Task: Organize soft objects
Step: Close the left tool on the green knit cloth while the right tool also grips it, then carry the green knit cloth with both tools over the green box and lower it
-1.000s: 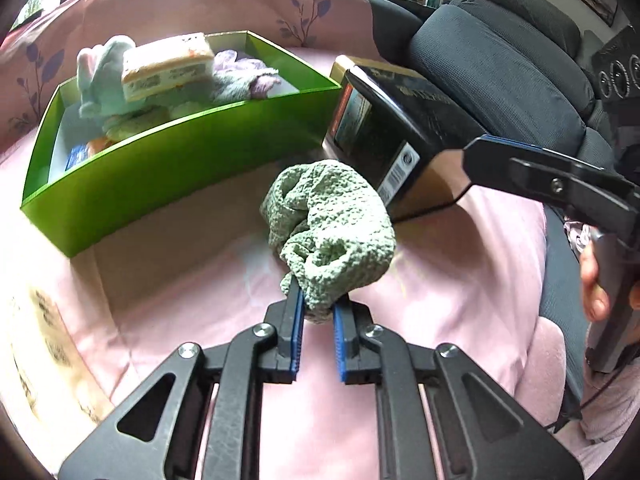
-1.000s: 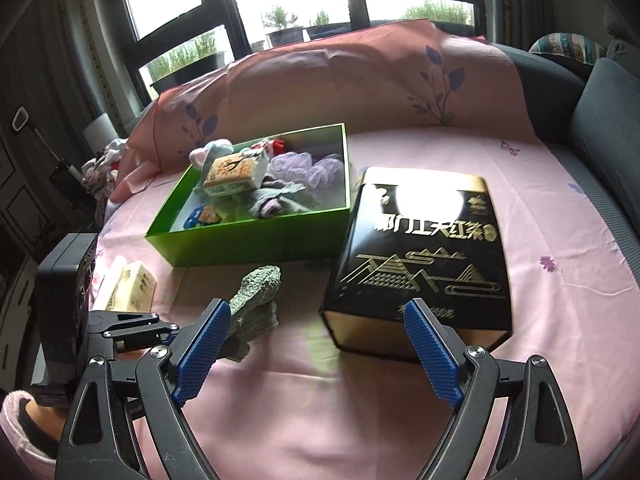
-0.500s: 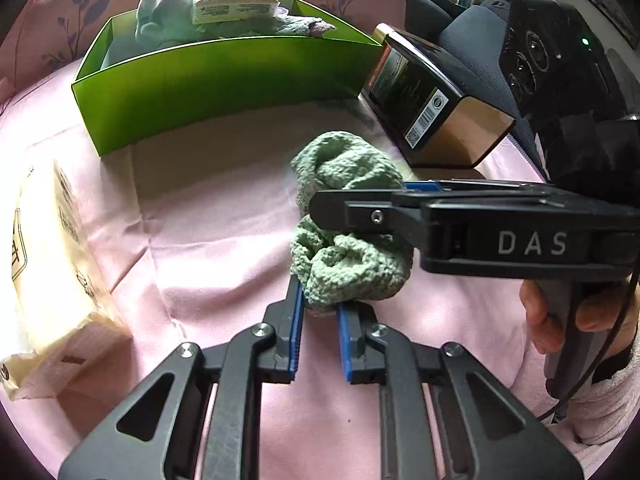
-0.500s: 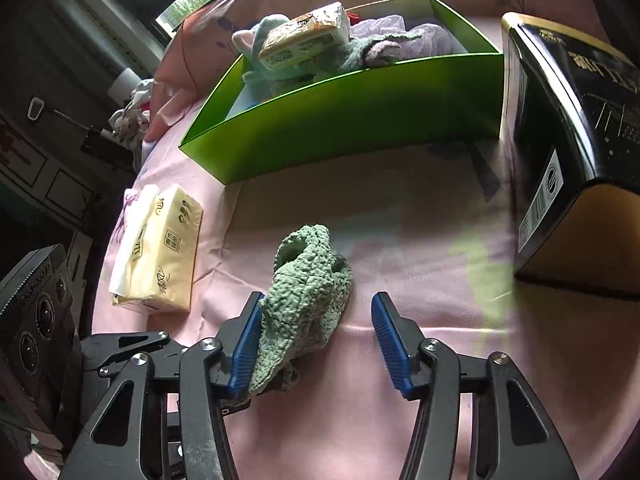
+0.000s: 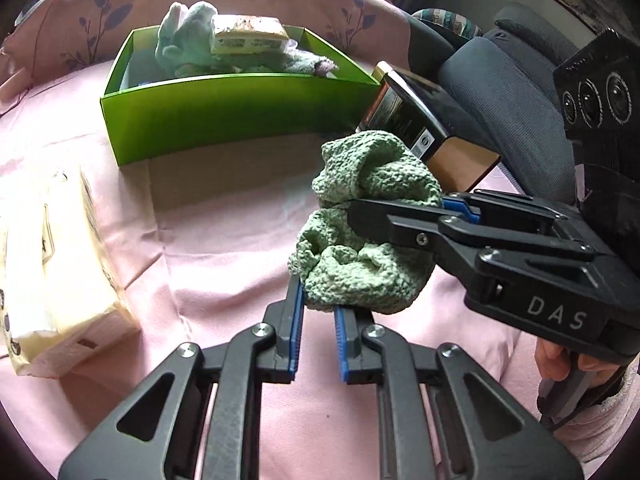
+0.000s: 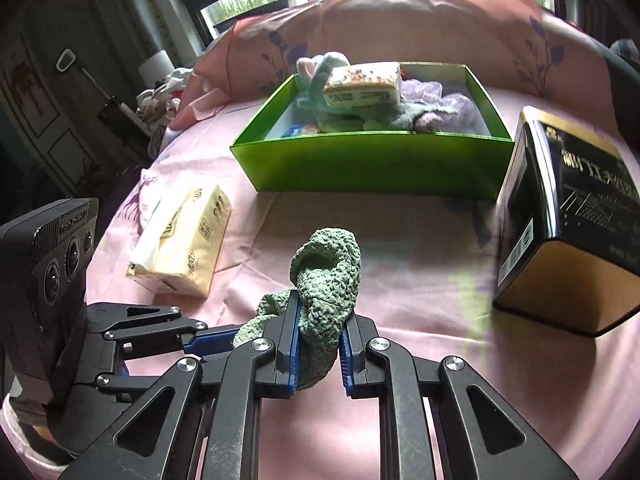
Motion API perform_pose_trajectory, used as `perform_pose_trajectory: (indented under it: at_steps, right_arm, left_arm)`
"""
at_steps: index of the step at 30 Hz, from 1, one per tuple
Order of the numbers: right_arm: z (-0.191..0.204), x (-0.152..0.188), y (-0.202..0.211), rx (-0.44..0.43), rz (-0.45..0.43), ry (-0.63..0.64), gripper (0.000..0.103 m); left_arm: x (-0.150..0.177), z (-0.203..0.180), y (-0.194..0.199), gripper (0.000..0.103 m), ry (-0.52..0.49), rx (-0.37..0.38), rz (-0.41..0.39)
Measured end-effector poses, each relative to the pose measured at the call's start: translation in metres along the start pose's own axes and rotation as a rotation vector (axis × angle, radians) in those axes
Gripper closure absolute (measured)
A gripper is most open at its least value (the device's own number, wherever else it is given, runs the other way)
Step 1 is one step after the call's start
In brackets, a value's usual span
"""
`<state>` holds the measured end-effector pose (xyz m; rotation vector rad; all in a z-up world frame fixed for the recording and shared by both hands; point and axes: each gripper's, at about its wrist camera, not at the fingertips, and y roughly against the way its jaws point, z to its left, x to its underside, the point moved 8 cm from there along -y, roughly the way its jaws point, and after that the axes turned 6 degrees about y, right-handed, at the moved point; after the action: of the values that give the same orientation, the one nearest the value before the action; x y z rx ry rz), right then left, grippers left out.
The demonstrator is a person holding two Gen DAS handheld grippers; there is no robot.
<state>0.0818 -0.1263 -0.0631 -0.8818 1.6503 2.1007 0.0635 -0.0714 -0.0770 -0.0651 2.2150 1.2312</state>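
Note:
A crumpled green knitted cloth is held above the pink bedsheet by both grippers. My left gripper is shut on its lower end. My right gripper is shut on its middle; in the left wrist view it reaches in from the right. The cloth also shows in the right wrist view, with the left gripper coming in from the left. A green open box further back holds several soft items and a tissue pack.
A black and gold tin box stands right of the green box. A yellow tissue pack lies on the sheet to the left. A grey sofa cushion is at the far right. Windows are behind the bed.
My right gripper has closed from wide open onto the green cloth. My left gripper has kept hold of it. Both cameras have shifted.

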Motion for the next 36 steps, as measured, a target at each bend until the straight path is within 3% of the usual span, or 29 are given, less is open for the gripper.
perform_pose_trajectory:
  at_steps: [14,28,36]
  right_arm:
    - [0.014,-0.054,0.053,0.01,-0.16,0.083,0.086]
    - [-0.001,-0.095,0.052,0.019,-0.221,0.084,0.086]
    - [-0.02,-0.159,0.053,0.03,-0.284,0.065,0.086]
  left_arm:
    - [-0.053,-0.014,0.058,0.09,-0.061,-0.045,-0.148]
    - [-0.101,-0.016,0.052,0.09,-0.087,-0.068,-0.168]
    - [-0.165,-0.008,0.056,0.089,-0.097,-0.097,-0.216]
